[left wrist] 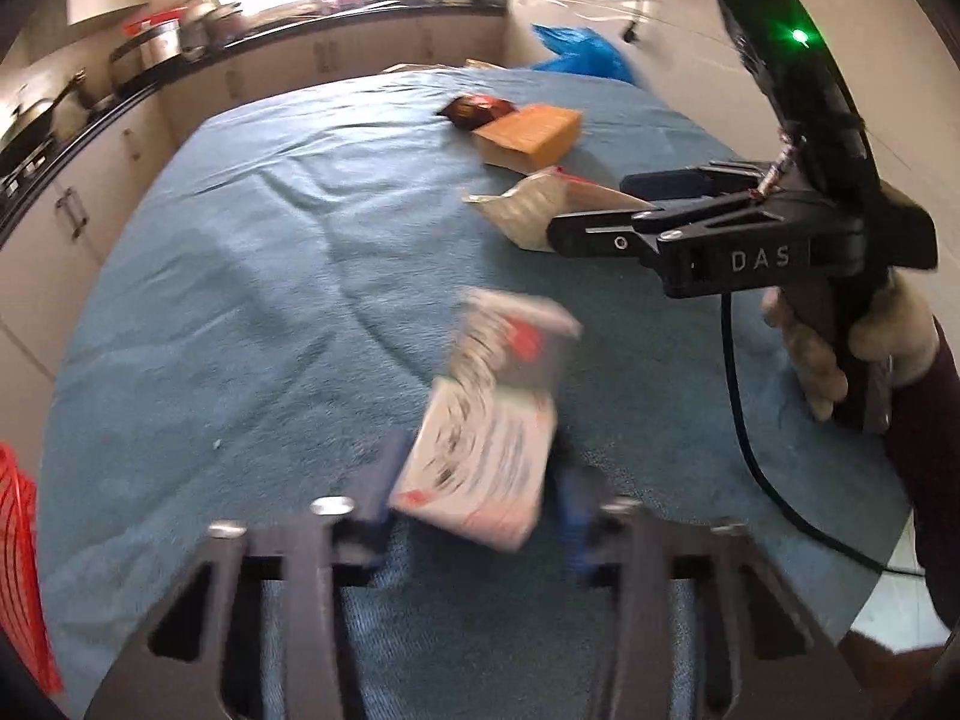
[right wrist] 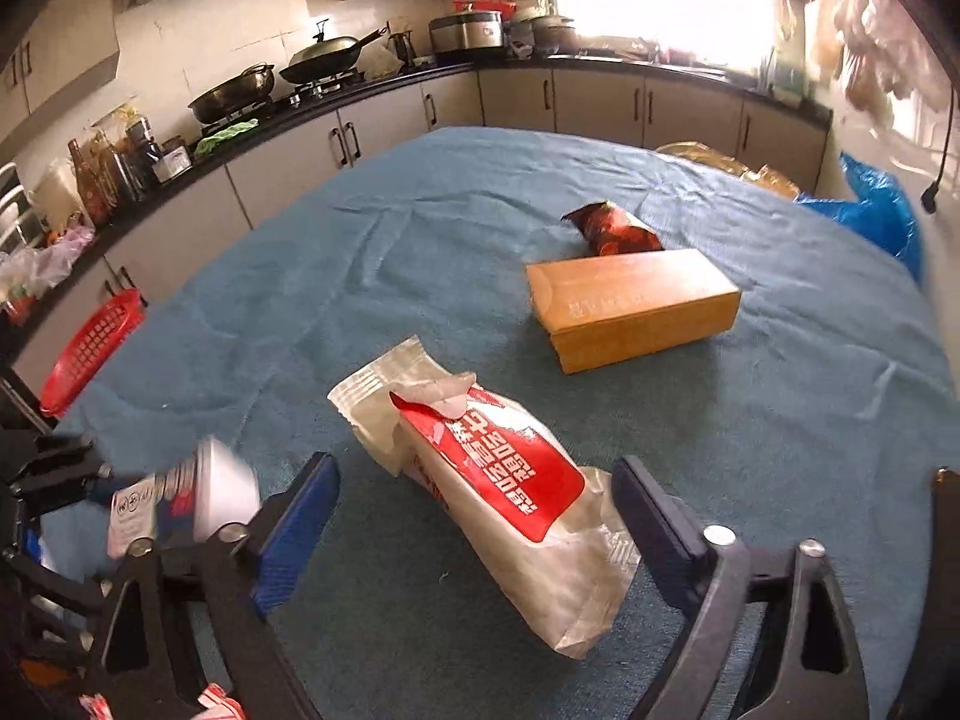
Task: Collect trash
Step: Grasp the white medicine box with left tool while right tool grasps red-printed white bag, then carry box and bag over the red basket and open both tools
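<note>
Blue terry cloth (right wrist: 420, 252) covers the surface, and on it lies the trash. The left gripper (left wrist: 474, 516) is closed on a white carton printed in red and black (left wrist: 492, 420), its blue pads pressing both sides (the carton is blurred). The right gripper (right wrist: 474, 510) stands with jaws apart around a red-and-white plastic wrapper (right wrist: 498, 480) that lies on the cloth; the pads are not touching it. Beyond the wrapper sits an orange cardboard box (right wrist: 636, 306), and just behind that a dark red snack packet (right wrist: 612, 228). A red mesh basket (right wrist: 90, 342) stands at the surface's left edge. A gloved hand (left wrist: 840, 348) holds the right gripper's handle.
</note>
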